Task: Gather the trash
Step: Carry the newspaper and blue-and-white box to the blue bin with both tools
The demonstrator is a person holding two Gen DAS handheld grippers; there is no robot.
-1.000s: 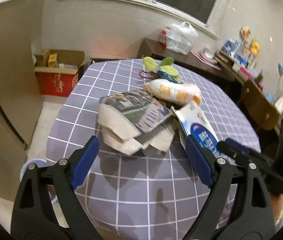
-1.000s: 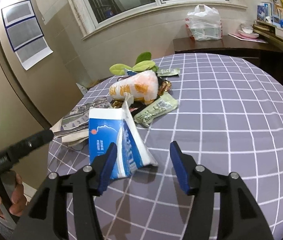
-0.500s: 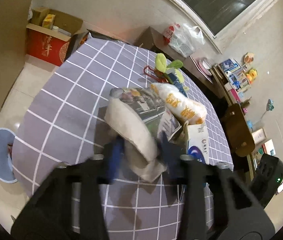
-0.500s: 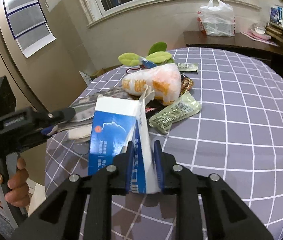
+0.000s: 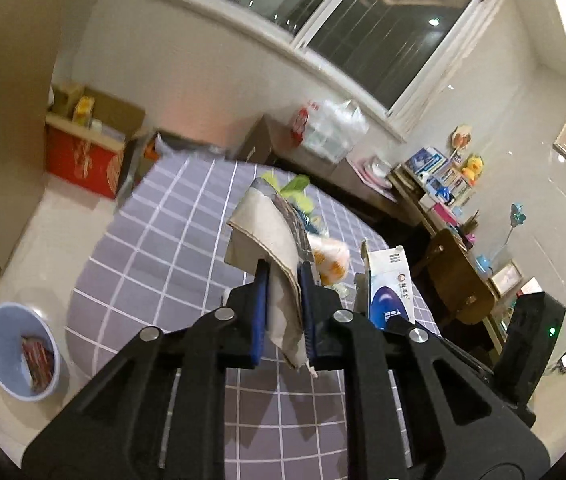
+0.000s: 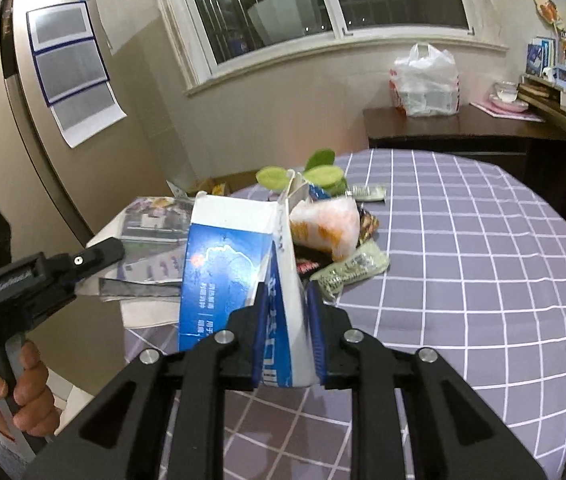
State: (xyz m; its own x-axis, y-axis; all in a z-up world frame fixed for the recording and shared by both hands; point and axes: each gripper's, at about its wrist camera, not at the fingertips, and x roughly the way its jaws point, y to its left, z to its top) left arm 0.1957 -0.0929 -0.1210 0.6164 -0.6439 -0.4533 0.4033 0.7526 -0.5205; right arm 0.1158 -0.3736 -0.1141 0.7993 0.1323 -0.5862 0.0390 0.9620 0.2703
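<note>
My left gripper is shut on a folded newspaper and holds it lifted above the purple checked table. My right gripper is shut on a blue and white carton, also lifted off the table; the carton also shows in the left wrist view. On the table lie an orange and white bag, a green wrapper, a dark wrapper and green leaves. The left gripper with the newspaper shows at the left of the right wrist view.
A light blue bin with a red wrapper inside stands on the floor left of the table. A red cardboard box sits by the wall. A dark side table bears a white plastic bag. A wooden chair stands at the table's right.
Both grippers closed: the left on the newspaper, the right on the carton. Both items have since been raised off the table, and the left wrist view has tilted upward.
</note>
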